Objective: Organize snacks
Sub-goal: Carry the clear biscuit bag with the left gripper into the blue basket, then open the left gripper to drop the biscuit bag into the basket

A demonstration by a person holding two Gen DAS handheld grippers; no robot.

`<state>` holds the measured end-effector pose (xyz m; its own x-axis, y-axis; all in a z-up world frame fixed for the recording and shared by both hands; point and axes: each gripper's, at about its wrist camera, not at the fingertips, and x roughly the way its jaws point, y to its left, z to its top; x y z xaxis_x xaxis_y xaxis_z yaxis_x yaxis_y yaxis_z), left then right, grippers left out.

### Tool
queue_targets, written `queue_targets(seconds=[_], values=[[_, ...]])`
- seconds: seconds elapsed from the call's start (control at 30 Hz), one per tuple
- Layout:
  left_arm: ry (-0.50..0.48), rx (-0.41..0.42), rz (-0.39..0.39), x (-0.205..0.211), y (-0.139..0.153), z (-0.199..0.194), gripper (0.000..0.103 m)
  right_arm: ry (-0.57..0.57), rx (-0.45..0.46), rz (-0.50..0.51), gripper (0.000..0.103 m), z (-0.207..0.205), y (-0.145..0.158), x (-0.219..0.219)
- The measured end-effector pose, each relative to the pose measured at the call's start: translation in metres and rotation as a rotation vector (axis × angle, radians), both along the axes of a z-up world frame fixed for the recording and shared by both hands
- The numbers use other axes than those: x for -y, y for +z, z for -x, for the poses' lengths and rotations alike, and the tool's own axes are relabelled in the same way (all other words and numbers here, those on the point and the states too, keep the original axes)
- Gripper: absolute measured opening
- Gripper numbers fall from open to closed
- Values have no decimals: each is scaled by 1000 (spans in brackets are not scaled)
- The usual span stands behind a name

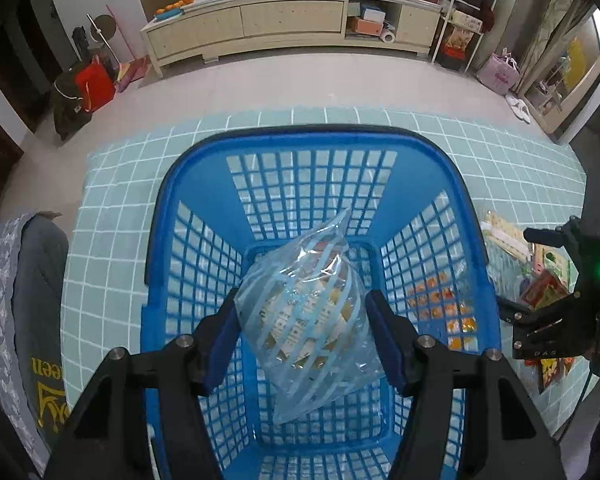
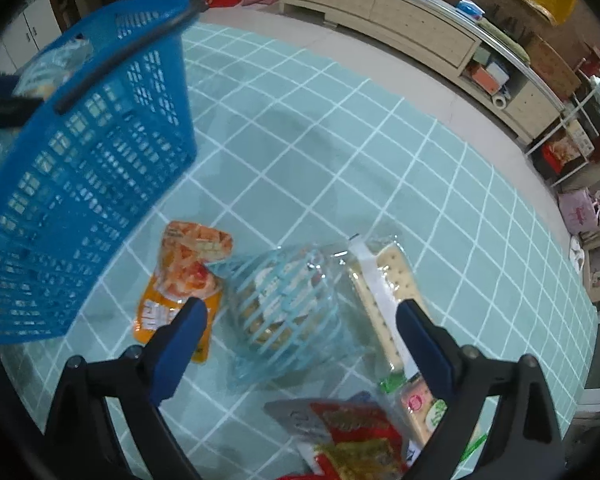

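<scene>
Left wrist view: the left gripper (image 1: 304,332) clamps a clear blue-striped snack bag (image 1: 306,316) between its jaws, over the blue basket (image 1: 204,208).

Its print is hard to read through the crinkled film. At that frame's right edge the right gripper (image 1: 556,276) is cut off. Only the right wrist view shows the right gripper's (image 2: 296,332) jaws apart: an orange packet (image 2: 184,280) by the left jaw, a second striped bag (image 2: 288,304) between them, crackers (image 2: 384,296) by the right jaw, and a red packet (image 2: 356,436) partly cropped below.
</scene>
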<state>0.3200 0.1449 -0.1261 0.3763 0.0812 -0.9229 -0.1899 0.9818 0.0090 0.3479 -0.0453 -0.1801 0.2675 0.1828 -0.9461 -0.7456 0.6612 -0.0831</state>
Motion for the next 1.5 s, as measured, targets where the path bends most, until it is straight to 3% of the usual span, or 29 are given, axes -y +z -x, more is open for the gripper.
queue_targets(seconds=[0.1,0.27,0.4,0.5,0.67,0.87,1.0,1.27,1.5], values=[[16,-23,-10,-3,-5,-11,59,1,-44,0,93,-5,-8,0],[39,-4,55,-12,-9,-17,60,19,-57,32,89,-6,-20,-4],[45,-18,20,-12,-11,-19,66,30,-59,48,85,-6,-31,-4],[62,-6,16,-16,-9,-18,69,42,-72,25,68,-5,-27,-4],[69,20,-8,-16,1,-7,71,17,-51,7,62,4,-19,-2],[34,76,-7,-8,23,23,71,-36,-16,-49,61,25,13,8],[34,105,41,-3,36,46,71,-68,4,-80,61,40,43,14],[-31,139,64,25,51,82,71,-114,65,-146,61,64,107,27],[-67,207,78,34,77,111,71,-157,85,-201,61,80,143,26]])
